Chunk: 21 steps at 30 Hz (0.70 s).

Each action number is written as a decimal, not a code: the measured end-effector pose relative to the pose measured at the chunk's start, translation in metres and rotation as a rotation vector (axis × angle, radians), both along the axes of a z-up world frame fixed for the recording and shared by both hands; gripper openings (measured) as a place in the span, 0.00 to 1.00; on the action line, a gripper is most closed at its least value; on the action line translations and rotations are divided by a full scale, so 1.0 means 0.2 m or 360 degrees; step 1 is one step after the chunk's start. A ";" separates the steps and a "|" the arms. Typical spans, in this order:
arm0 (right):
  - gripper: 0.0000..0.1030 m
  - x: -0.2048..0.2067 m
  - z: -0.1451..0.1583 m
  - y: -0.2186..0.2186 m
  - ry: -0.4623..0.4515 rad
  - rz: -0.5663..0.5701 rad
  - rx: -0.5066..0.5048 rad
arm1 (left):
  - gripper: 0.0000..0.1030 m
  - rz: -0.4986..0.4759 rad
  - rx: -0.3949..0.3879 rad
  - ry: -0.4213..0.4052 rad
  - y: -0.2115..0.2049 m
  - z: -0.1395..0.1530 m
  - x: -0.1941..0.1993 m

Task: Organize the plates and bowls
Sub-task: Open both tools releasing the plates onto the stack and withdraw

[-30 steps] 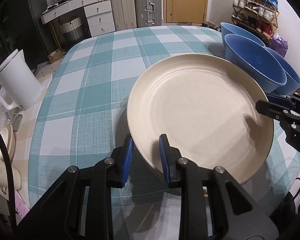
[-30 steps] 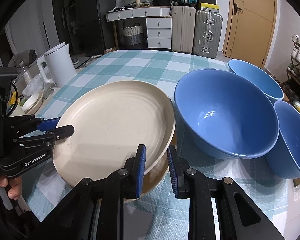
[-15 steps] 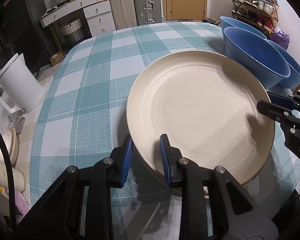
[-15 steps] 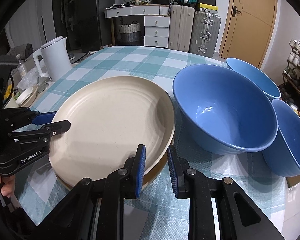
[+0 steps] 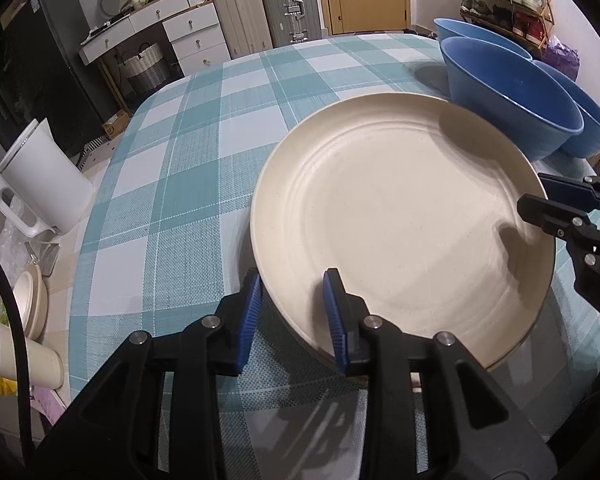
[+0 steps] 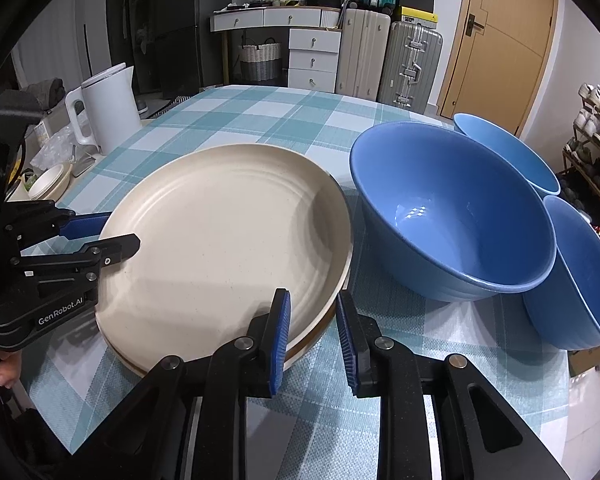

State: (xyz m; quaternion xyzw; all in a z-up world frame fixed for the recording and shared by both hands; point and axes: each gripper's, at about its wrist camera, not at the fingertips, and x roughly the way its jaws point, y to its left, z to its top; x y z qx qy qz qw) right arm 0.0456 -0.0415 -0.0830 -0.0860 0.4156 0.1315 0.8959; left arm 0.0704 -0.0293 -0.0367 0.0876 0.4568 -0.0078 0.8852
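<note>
A cream plate lies on top of another plate on the checked tablecloth; it also shows in the right wrist view. My left gripper is open, its jaws astride the plate's near rim. My right gripper is open, its jaws astride the opposite rim, and it shows at the right edge of the left wrist view. Three blue bowls stand beside the plates: a large one, one behind and one at the right.
A white kettle stands at the table's left edge, with a small cream dish and clutter near it. Suitcases, drawers and a door lie beyond the table. A shoe rack is at the right.
The plate has come down onto the plate beneath it. Both grippers have widened slightly at its rims and sit a little lower and nearer.
</note>
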 end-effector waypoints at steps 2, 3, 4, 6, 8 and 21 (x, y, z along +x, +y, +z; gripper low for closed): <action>0.24 0.00 0.00 0.00 0.0002 -0.0001 0.0002 | 0.30 -0.0001 0.0010 -0.0001 -0.01 0.00 0.00; 0.24 0.00 -0.01 -0.01 0.0005 0.0002 0.0010 | 0.31 -0.0007 0.0011 0.0001 -0.01 0.00 0.00; 0.24 0.00 -0.01 -0.01 0.0007 0.0003 0.0016 | 0.34 -0.0013 0.0005 0.0003 -0.02 0.00 -0.01; 0.24 0.01 -0.01 -0.01 0.0012 0.0004 0.0018 | 0.43 -0.0034 -0.0024 0.0020 -0.02 -0.01 0.00; 0.26 0.01 -0.02 -0.02 0.0029 0.0002 0.0014 | 0.45 -0.0034 -0.0035 0.0028 -0.02 -0.01 0.00; 0.71 -0.03 0.06 -0.03 0.0010 0.0041 0.0094 | 0.76 0.0057 -0.0228 -0.0072 0.12 0.15 -0.04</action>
